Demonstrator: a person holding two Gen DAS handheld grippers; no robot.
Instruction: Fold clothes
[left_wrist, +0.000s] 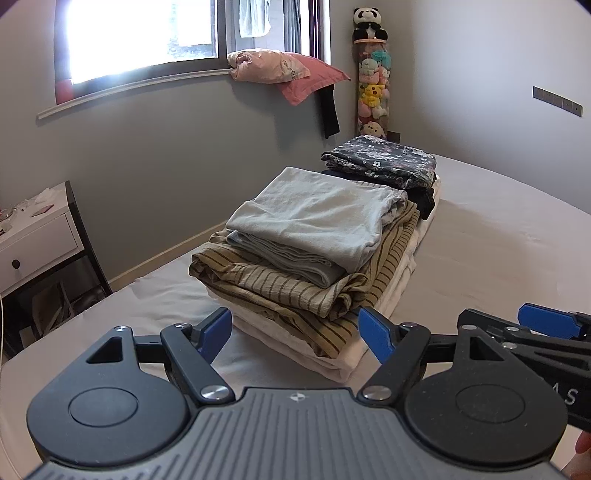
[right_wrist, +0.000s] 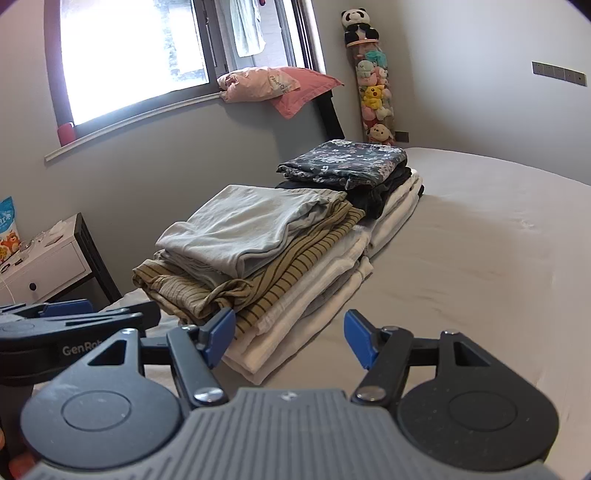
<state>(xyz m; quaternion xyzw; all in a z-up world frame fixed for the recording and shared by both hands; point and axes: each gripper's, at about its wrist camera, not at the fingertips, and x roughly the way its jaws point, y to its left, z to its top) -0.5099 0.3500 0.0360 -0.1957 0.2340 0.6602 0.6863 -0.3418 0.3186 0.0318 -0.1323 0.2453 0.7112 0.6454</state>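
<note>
The grey-sheeted bed (left_wrist: 480, 258) carries two folded stacks along its left edge. The near stack, a pale grey-green top (left_wrist: 314, 221) on an olive striped garment (left_wrist: 295, 291) over white layers, lies directly ahead of both grippers, long axis running away from you. Your left gripper (left_wrist: 297, 330) and right gripper (right_wrist: 290, 338) both stand apart, empty; the left is nearer.

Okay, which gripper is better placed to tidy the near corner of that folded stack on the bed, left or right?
Probably left: the left gripper has open jaws framing the stack's near corner, while the right gripper faces mostly bare bed.
</note>
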